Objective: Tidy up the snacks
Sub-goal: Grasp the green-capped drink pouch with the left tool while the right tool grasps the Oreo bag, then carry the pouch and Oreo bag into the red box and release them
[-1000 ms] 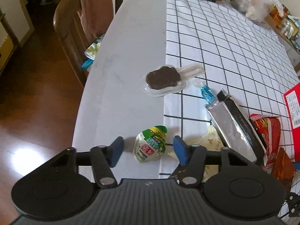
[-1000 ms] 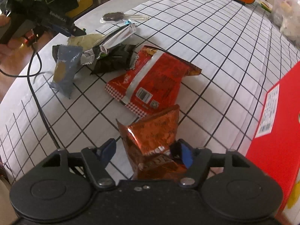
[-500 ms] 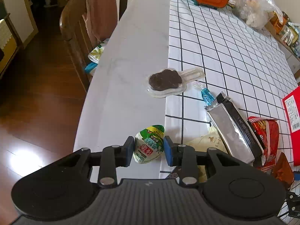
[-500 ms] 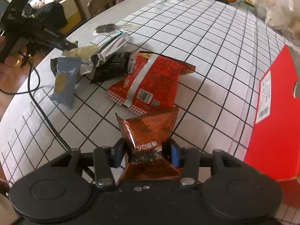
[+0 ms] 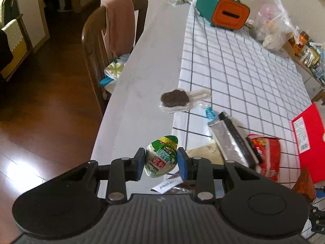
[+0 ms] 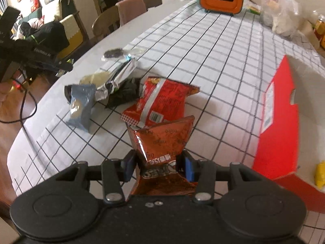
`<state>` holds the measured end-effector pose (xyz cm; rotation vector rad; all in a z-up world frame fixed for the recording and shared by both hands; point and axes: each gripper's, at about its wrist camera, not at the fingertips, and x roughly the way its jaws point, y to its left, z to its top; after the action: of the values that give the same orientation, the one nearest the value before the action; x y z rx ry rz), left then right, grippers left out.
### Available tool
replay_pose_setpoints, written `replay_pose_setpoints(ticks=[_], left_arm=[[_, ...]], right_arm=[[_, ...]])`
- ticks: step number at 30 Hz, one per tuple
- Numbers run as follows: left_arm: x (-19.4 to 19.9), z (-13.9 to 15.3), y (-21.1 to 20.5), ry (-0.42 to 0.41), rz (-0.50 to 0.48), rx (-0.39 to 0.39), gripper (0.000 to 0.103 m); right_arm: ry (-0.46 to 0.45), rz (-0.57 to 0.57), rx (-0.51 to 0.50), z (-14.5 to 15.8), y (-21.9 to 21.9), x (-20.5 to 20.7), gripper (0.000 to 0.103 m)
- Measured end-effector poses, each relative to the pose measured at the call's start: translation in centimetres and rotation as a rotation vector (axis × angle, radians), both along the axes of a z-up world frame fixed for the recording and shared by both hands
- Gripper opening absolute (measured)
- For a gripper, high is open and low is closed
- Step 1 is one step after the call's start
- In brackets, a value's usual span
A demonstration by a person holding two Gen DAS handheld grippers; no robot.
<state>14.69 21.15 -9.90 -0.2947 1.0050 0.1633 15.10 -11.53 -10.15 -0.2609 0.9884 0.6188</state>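
A second earlier both claws had stood spread around their packets, which lay on the worktop (image 5: pixel 146 65). Since then the jaws had closed: the left claw (image 5: pixel 160 163) pinched the small green-and-white jelly cup (image 5: pixel 160 159) between its blue pads, and the right claw (image 6: pixel 158 165) pinched the crumpled brown snack wrapper (image 6: pixel 162 144). Both packets had come up off the worktop, and more of the room showed beyond them.

Only the left wrist view took in the wooden floor (image 5: pixel 40 126), the chair (image 5: pixel 91 46) draped with a pink cloth (image 5: pixel 119 24), and the silver foil pack (image 5: pixel 229 140) seen lengthways beside the red snack bag (image 5: pixel 264 156). Only the right wrist view showed the grey-blue packet (image 6: pixel 81 105), a yellow item (image 6: pixel 320 172) inside the red box (image 6: pixel 280 122), and the other handheld rig at the far left. Both showed the chocolate treat in its clear wrapper (image 5: pixel 175 100) near the edge of the checked cloth (image 5: pixel 243 71), and the teal-and-orange tissue box (image 5: pixel 225 14).

The brown wrapper bore "OREO" printed repeatedly, reversed, plus Korean lettering. The jelly cup's lid carried red and green characters too small to read. The red box had a white barcode label.
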Motion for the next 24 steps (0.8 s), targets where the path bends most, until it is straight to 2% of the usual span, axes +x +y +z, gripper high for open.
replay_pose_setpoints(ticks=[6,11,24], left_arm=[[-1.0,3.1,-2.1,-0.061,0.008,0.010,0.033],[-1.1,5.6,-5.2,-0.102,-0.038,0.022,0.033],[0.3,10.1,-17.3,-0.178,-0.211,0.034,0.033]], right_arm=[[-0.031,-0.041,0.043,2.7,-2.3,-0.3,0.047],[-0.070,-0.071,0.074,4.8,-4.6,-0.3,0.047],[-0.162,-0.167,0.126,8.4,-12.8,1.0,0.047]])
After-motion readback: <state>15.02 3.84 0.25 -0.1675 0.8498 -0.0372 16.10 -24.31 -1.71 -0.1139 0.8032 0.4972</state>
